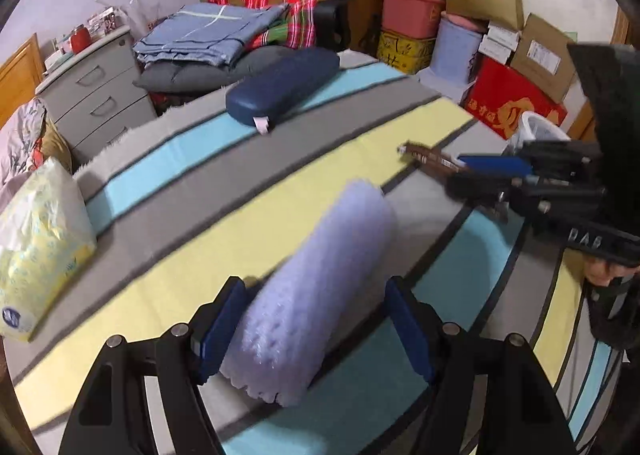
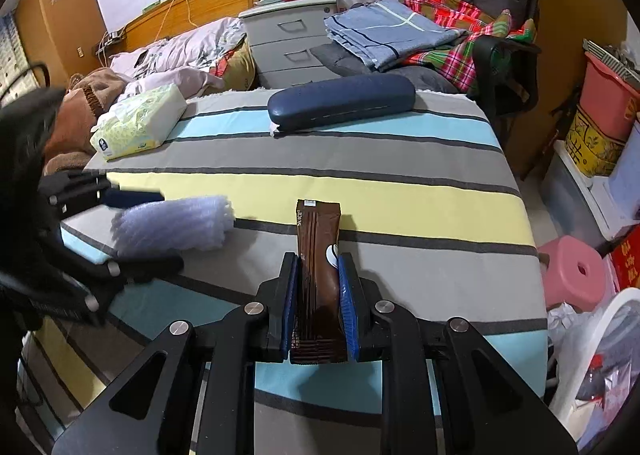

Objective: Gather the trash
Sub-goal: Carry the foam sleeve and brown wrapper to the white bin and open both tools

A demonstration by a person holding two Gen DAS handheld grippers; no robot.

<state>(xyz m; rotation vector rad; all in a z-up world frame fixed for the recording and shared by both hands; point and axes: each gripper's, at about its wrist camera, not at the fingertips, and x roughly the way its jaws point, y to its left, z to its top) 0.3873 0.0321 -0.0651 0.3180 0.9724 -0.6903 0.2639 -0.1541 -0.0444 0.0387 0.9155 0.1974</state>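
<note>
A pale lilac foam roll (image 1: 316, 295) lies on the striped table cloth (image 1: 248, 159), between the wide-apart fingers of my left gripper (image 1: 316, 321), which is open around it. It also shows in the right wrist view (image 2: 172, 225), with the left gripper (image 2: 144, 231) at its left end. My right gripper (image 2: 318, 279) is shut on a brown snack wrapper (image 2: 318, 255) and holds it above the table. In the left wrist view the wrapper (image 1: 428, 157) sticks out of the right gripper (image 1: 472, 171). A white bin with a bag (image 2: 600, 351) stands at the table's right.
A dark blue glasses case (image 2: 340, 103) lies at the far side of the table. A yellow tissue pack (image 2: 140, 123) lies at the far left corner. A chair with folded blankets (image 2: 400, 31), grey drawers (image 2: 288, 43) and stacked boxes (image 1: 516, 95) surround the table.
</note>
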